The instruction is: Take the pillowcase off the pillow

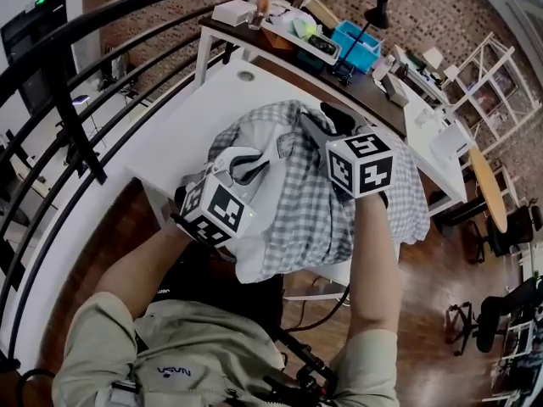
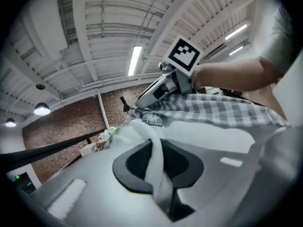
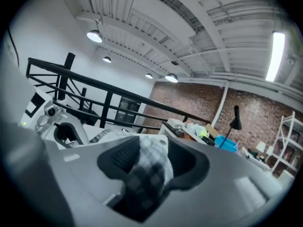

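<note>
- While the person is standing at the white table (image 1: 199,117), the checked pillowcase (image 1: 297,206) is lying bunched over the near part of the tabletop, with both grippers working at it from above.
- The left gripper (image 1: 246,166) is sitting at the heap's left side, its marker cube (image 1: 219,212) facing the head camera.
- In the left gripper view, the left gripper (image 2: 158,162) is clamping a narrow fold of white cloth from the pillow (image 2: 154,148); the dark pads are pressing in on it from both sides.
- Just beyond that fold, the pillowcase (image 2: 222,110) is stretching across as a checked band, a small sewn label (image 2: 152,120) showing at its edge.
- The right gripper (image 1: 327,124) is reaching over the top of the heap, pointing towards the table's far side.
- In the right gripper view, the right gripper (image 3: 151,162) is standing with jaws parted; a loose bunch of the pillowcase (image 3: 147,174) is lying between the pads, and the ribbed face of the left-hand pad is showing bare beside it, so the cloth is not being pinched.
- White pillow cloth (image 1: 254,265) is showing under the near hem of the pillowcase.
- A black railing (image 1: 76,75) is curving round the table's left side.
- A blue bin (image 1: 356,47) and a black desk lamp (image 1: 377,11) are sitting on the far desk.
</note>
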### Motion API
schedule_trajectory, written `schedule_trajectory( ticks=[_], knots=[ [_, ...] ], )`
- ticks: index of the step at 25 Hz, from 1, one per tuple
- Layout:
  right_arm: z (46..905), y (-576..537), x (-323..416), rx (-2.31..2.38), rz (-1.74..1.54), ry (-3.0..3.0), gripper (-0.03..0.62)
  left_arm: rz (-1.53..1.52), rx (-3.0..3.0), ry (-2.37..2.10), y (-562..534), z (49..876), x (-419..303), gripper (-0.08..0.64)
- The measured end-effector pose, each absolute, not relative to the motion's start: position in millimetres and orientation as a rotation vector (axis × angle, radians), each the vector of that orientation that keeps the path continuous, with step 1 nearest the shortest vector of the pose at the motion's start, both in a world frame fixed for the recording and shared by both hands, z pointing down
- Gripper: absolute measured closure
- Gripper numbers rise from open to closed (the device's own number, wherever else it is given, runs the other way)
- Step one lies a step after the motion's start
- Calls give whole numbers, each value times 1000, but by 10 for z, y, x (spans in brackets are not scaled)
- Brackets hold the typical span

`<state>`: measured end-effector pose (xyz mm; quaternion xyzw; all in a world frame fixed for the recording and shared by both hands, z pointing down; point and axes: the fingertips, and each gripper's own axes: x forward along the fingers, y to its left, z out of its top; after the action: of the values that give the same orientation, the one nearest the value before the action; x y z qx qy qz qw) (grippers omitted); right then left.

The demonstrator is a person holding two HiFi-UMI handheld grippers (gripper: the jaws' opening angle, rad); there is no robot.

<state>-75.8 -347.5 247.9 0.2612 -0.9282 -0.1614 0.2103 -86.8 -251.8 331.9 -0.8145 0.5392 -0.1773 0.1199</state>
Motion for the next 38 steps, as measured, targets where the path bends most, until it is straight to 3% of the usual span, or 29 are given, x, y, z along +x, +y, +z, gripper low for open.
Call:
schedule_trajectory(
  ticks=[4, 5, 6, 13, 21, 27, 33, 35, 38],
  knots=[
    [2741, -3596, -1049, 650, -430, -2437, 390, -533, -2206, 1548, -2343, 3219, -766, 525],
    [2817, -3678, -1051, 674, -433, -2373, 467, -526, -2166, 1542, -2292, 3178, -757, 526],
    [2864, -3773, -1027, 718, -451, -2308, 584, -515, -2131, 1538, -2236, 3128, -759, 528],
    [2573, -4222, -696, 1011, -643, -2084, 587, -366, -2067, 1544, -2014, 2799, -889, 529],
    [2632, -4665, 29, 1254, -540, -1954, 586, -271, -2106, 1560, -2078, 2597, -1182, 529],
    [2888, -4785, 101, 1237, -417, -1988, 583, -278, -2334, 1732, -2534, 3055, -1523, 526],
    [2672, -4446, -96, 1159, -509, -2265, 426, -373, -2357, 1723, -2840, 3221, -1404, 438],
    [2428, -4149, -21, 1189, -526, -2376, 420, -328, -2350, 1720, -2771, 3166, -1371, 434],
    [2179, -3591, 139, 1220, -561, -2533, 420, -215, -2315, 1788, -2570, 3018, -1484, 351]
  ],
)
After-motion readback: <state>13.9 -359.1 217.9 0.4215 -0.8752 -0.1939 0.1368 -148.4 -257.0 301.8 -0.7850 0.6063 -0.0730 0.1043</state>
